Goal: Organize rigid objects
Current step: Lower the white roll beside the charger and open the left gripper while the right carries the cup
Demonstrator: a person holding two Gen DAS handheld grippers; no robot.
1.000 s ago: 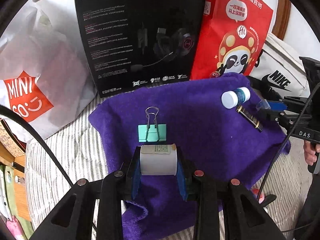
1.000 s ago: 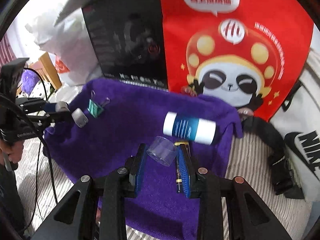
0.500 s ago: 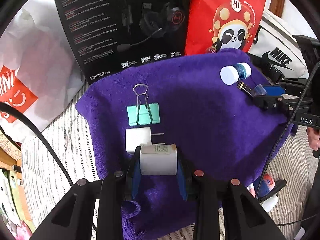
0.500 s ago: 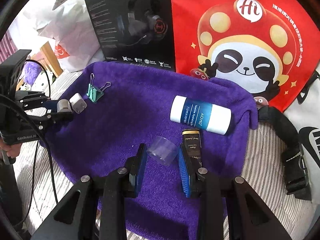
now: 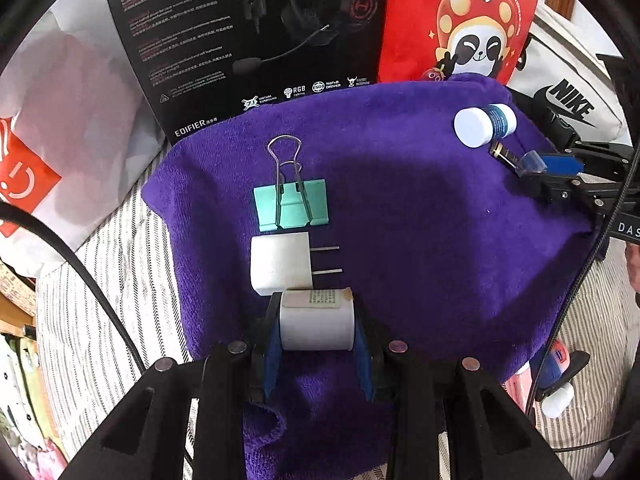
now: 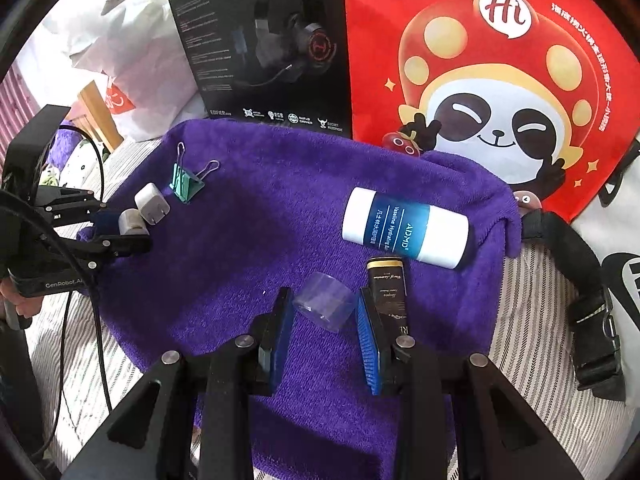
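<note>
The left gripper (image 5: 318, 326) clamps one white roll (image 5: 317, 324), now lower, just beside one charger (image 5: 280, 262) and one clip (image 5: 291, 206). The right gripper (image 6: 325, 320) seemingly pinches one clear cap (image 6: 324, 307) beside one bottle (image 6: 405, 227) on the purple towel (image 6: 280, 216).

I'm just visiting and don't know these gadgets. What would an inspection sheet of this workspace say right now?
Surface: purple towel spread over striped bedding.
Job's things: green binder clip and white charger plug lie side by side; blue-and-white bottle and black tube lie at the other end.
Clutter: nothing seen on the towel.
Grippers: left gripper is shut on a small white cylinder; right gripper is shut on a clear plastic cap.
Cables: black cable runs from the left gripper.
Surroundings: black headset box, red panda bag, white shopping bag.
</note>
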